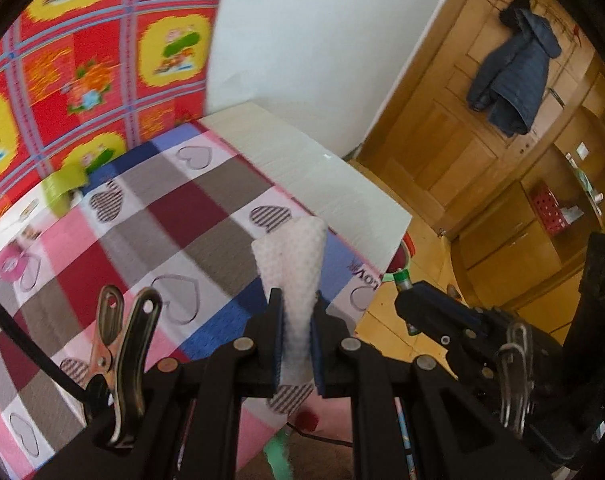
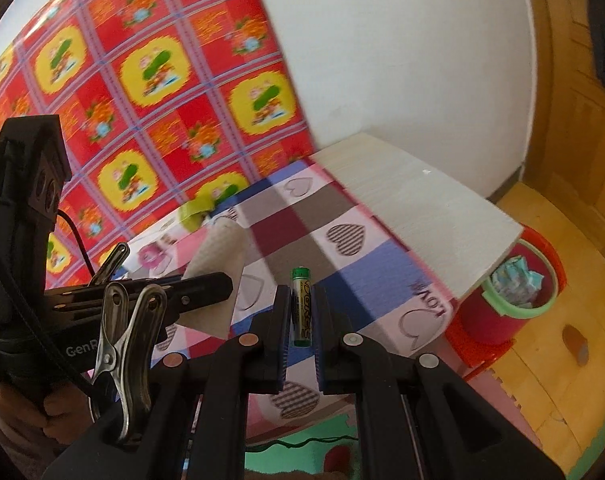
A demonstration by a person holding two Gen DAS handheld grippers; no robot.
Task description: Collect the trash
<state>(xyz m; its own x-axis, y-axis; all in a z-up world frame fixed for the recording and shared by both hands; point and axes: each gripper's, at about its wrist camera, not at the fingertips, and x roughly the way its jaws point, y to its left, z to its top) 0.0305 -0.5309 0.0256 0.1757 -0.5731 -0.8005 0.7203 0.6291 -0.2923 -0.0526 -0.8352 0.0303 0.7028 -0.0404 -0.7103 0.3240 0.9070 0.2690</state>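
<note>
Left wrist view: your left claw point(image 1: 297, 344) is clamped on a crumpled white embossed paper towel point(image 1: 298, 268), which stands up out of the pads with its long axis running along the fingers, pointing away from you. Below it lies the worktop point(image 1: 342, 184), part covered by a checked cloth with heart prints point(image 1: 174, 232); the bare pale strip ends in a corner at the right. Past that edge there is open wooden floor point(image 1: 422, 248) toward a wooden door point(image 1: 462, 120).

Right wrist view: your right claw point(image 2: 302, 312) grips a green cylindrical battery point(image 2: 301, 307), long axis along the fingers, its capped end pointing away. The left claw point(image 2: 218, 284) sits close at the left, towel point(image 2: 222, 252) in it. Beyond the worktop's point(image 2: 422, 208) right corner, on the floor, stands a red round bin with a green rim point(image 2: 490, 320), crumpled pale wrappers inside, open from above.
</note>
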